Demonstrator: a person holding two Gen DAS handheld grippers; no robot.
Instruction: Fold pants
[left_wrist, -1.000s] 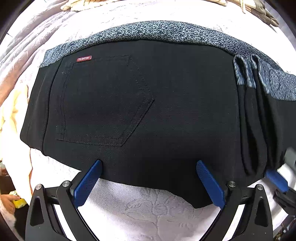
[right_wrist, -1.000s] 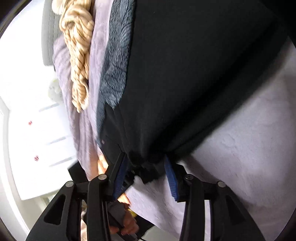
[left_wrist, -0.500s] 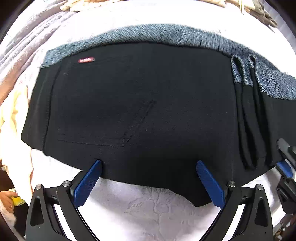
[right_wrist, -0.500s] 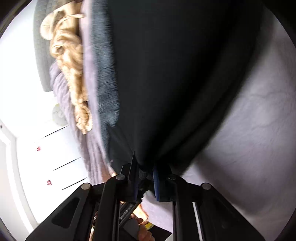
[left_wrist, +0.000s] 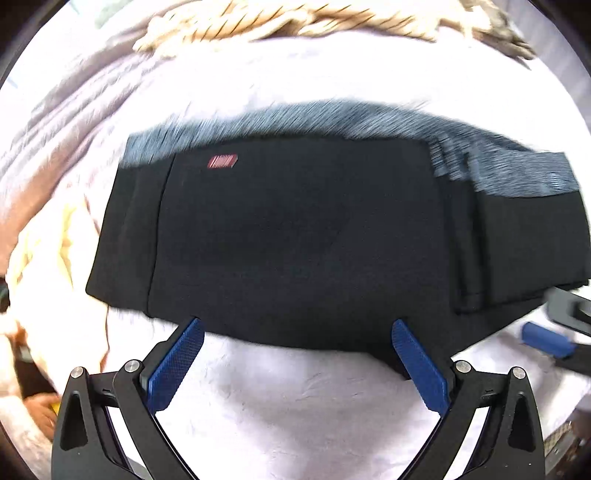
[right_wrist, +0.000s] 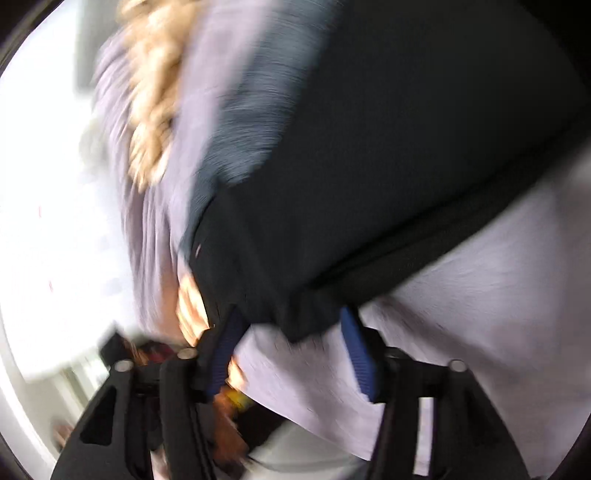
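Note:
The black pants (left_wrist: 295, 240) lie folded into a compact stack on the pale bed cover (left_wrist: 295, 398), with a grey patterned waistband (left_wrist: 332, 122) along the far edge and a red label (left_wrist: 222, 161). My left gripper (left_wrist: 295, 354) is open and empty at the stack's near edge. My right gripper (right_wrist: 291, 343) is open, its blue pads on either side of a corner of the pants (right_wrist: 369, 166); that view is blurred. One blue pad of the right gripper (left_wrist: 546, 338) shows at the right in the left wrist view.
A tan knitted throw (left_wrist: 295, 22) lies along the far edge of the bed. Cream fabric (left_wrist: 55, 258) is bunched at the left. A white wall (right_wrist: 48, 221) shows left of the bed in the right wrist view.
My right gripper was shut on the pants' corner half a second ago and has opened, letting it go. My left gripper has drawn back, so the stack looks smaller and farther.

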